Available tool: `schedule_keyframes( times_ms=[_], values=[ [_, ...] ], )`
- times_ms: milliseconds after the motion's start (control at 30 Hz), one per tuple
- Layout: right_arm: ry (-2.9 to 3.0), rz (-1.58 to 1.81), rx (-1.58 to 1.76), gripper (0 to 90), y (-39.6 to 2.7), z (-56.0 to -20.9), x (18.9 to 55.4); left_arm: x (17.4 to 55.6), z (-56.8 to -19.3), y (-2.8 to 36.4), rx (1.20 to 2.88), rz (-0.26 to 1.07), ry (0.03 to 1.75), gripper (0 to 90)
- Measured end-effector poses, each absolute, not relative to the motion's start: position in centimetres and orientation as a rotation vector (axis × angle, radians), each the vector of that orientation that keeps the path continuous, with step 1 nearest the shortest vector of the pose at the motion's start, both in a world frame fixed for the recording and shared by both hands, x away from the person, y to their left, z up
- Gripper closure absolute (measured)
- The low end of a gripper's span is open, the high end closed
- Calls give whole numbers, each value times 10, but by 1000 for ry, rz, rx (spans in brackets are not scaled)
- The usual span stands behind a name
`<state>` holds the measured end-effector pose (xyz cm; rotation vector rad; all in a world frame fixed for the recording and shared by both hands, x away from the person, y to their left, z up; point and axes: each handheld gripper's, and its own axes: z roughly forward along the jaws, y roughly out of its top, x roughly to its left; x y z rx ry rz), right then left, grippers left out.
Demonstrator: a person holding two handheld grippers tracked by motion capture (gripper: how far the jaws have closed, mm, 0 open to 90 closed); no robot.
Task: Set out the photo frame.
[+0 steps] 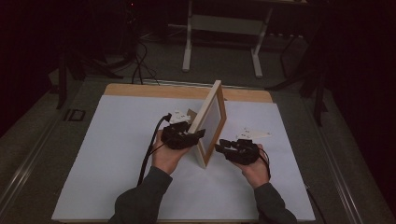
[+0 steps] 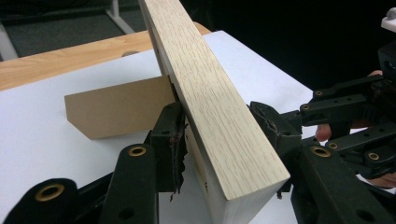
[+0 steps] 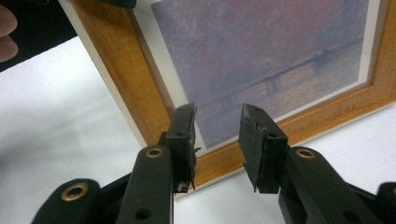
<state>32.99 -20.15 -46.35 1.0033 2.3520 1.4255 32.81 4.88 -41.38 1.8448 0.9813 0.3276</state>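
Light oak-grain picture frame stands upright on the white-covered counter, brown cardboard easel back behind it. Left tool pinches the frame's thick wooden edge. Right tool is spread, jaws just off the glossy print, not touching.

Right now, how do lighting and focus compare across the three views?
High view: dim, dark surround, only the white sheet lit. Left gripper view: bright, frame edge sharp, grain clear. Right gripper view: print soft and hazy, jaws crisper, a soft shadow on the sheet left of the frame.
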Motion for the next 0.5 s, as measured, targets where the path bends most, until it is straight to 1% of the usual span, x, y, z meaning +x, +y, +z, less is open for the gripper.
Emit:
schedule_keyframes(
  times_ms=[300,500],
  values=[
    [2353,1419,1004,656,-204,-464,330,331,-414,56,1834,330,1027,638],
    [2352,1415,1008,655,-206,-465,330,335,-413,63,1838,307,1043,679]
  ],
)
